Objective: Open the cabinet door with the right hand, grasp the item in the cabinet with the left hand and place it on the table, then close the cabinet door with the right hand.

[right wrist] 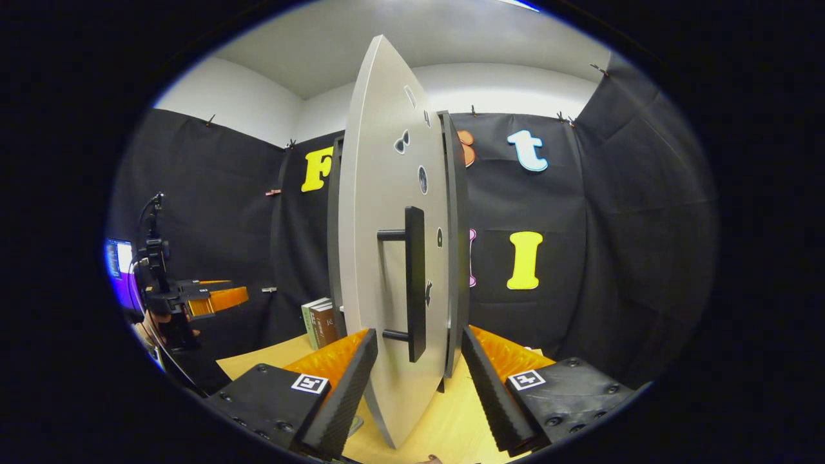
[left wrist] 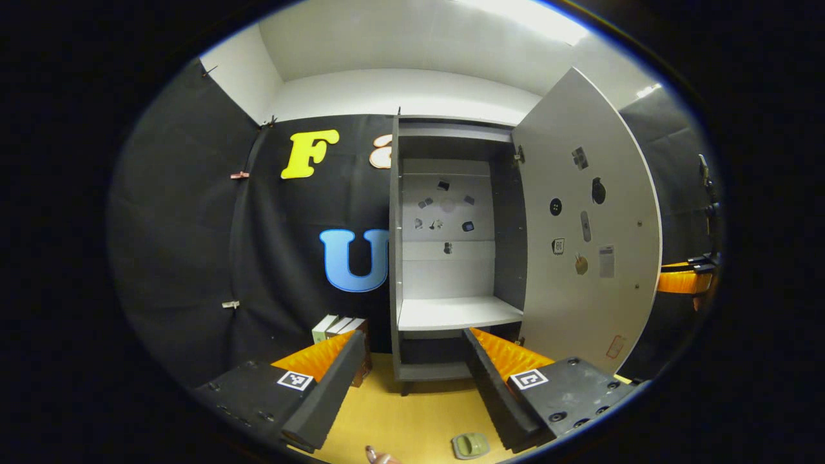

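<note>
Door [right wrist: 387,258] stands wide, handle [right wrist: 412,283] between the spread right gripper [right wrist: 419,380]. Left gripper [left wrist: 412,380] (also spread) faces the cabinet [left wrist: 451,258]; item [left wrist: 470,444] on table [left wrist: 399,419].

I am seeing a few books [left wrist: 340,327] standing upright on the desk [left wrist: 412,419] just left of the cabinet, against the black cloth wall [left wrist: 193,225]. Small clips [left wrist: 240,174] are pinning that cloth. A glowing screen [right wrist: 119,258] is showing at the far left of the right gripper view, and a ceiling light [left wrist: 528,16] is shining overhead.
</note>
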A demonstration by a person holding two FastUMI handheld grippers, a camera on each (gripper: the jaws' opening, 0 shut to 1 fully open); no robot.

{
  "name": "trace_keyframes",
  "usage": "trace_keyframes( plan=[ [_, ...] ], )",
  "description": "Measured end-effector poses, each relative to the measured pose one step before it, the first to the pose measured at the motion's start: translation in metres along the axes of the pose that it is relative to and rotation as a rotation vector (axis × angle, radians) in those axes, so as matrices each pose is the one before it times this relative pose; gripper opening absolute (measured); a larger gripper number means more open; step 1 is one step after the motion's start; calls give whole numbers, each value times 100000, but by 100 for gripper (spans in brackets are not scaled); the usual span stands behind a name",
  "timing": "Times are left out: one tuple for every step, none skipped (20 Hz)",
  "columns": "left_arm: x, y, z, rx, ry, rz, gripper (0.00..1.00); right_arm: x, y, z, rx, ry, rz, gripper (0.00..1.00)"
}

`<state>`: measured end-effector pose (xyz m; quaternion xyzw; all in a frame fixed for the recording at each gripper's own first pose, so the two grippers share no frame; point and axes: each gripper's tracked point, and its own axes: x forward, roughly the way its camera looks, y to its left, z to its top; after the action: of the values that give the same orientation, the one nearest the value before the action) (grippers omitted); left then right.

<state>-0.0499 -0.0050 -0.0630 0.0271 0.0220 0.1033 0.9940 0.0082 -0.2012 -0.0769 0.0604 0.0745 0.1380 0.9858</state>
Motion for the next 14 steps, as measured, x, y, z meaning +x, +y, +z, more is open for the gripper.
trace_keyframes(
  plan=[
    [327, 314, 410, 133, -258, -2488, 94, 176, 571, 52, -426, -37, -1184, 87],
    [590, 389, 562, -421, -593, -3175, 94, 257, 815, 103, -1498, 39, -1346, 87],
    [472, 368, 464, -651, -747, -2494, 96, 301, 1107, -104, -1123, 19, -963, 88],
    [541, 679, 547, -651, -1036, -2053, 96, 419, 1459, -280, -297, 204, -472, 88],
    [374, 620, 411, -347, -1184, -2072, 94, 687, 1739, -254, 635, -208, 22, 88],
    [511, 908, 163, 128, -628, -1474, 95, 764, 1713, -339, 1139, -175, 622, 88],
    [213, 1200, -28, 544, 101, -609, 94, 1073, 1679, -250, 1063, 149, 1364, 88],
    [353, 1103, -276, 665, 725, -678, 95, 1034, 1624, -413, 746, 997, 1247, 88],
    [249, 911, -232, 334, 1036, -518, 95, 1134, 1387, -187, 23, 505, 958, 88],
    [165, 734, -338, -7, 1169, -633, 95, 1133, 1388, -99, -849, -58, 483, 88],
    [105, 656, -195, -595, 891, -642, 95, 1402, 953, -41, -1164, 245, -762, 88],
    [37, 580, -176, -760, 602, -442, 95, 1400, 1059, -138, -1401, 240, 218, 88],
    [-7, 637, -178, -604, 1101, 0, 95, 1546, 1334, -134, -505, 392, 1139, 88],
    [-80, 530, -337, -394, 1350, 222, 95, 1074, 1449, -93, 935, 548, 2265, 88]
  ],
)
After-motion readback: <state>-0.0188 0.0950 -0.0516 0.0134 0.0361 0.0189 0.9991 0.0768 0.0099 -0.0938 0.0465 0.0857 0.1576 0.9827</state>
